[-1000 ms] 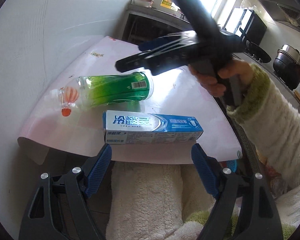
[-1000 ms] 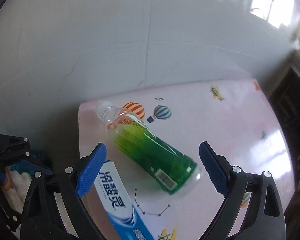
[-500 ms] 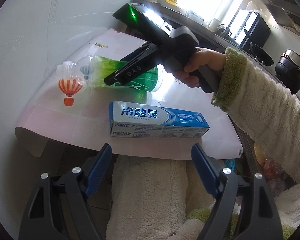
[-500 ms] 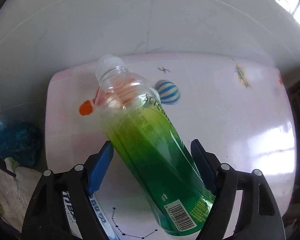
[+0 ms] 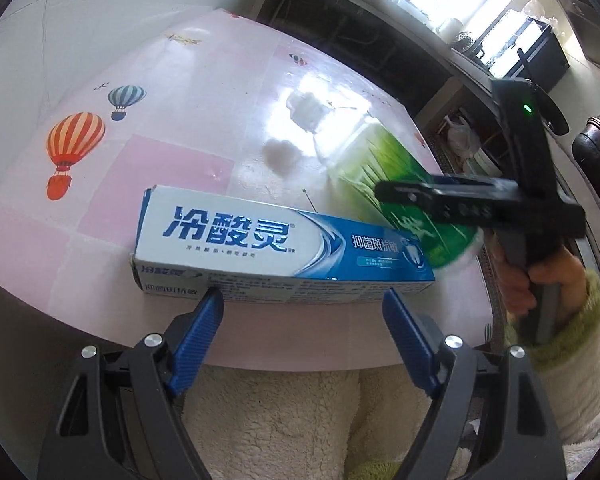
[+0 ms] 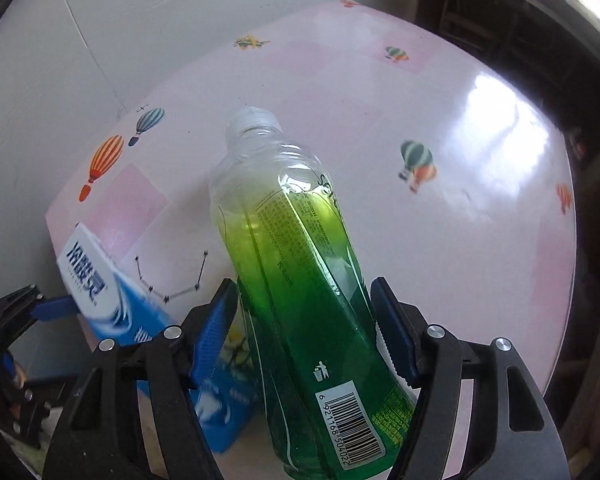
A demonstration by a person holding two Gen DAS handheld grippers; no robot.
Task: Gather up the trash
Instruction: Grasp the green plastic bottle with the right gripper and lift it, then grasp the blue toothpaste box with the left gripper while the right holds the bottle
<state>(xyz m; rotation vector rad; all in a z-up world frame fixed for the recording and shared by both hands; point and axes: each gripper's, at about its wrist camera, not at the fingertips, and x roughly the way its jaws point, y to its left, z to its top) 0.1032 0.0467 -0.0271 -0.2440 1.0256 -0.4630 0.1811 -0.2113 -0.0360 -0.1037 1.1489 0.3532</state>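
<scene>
My right gripper [image 6: 305, 328] is shut on a green plastic bottle [image 6: 296, 272] with a clear neck and white cap, and holds it above the pink table; the bottle also shows in the left wrist view [image 5: 396, 184], with the right gripper [image 5: 384, 192] around its lower half. A blue and white toothpaste box [image 5: 276, 248] lies along the table's near edge and also shows in the right wrist view [image 6: 100, 284]. My left gripper [image 5: 303, 308] is open, its blue pads just in front of the box's long side.
The pink table [image 5: 172, 92] has balloon prints and stands against a white wall [image 5: 80, 8]. A dark counter with kitchen things [image 5: 480, 40] runs behind it. A fleece-covered lap [image 5: 284, 416] lies below the table edge.
My right gripper closed on the green bottle, lifted it and carried it to the right. My left gripper moved closer to the toothpaste box.
</scene>
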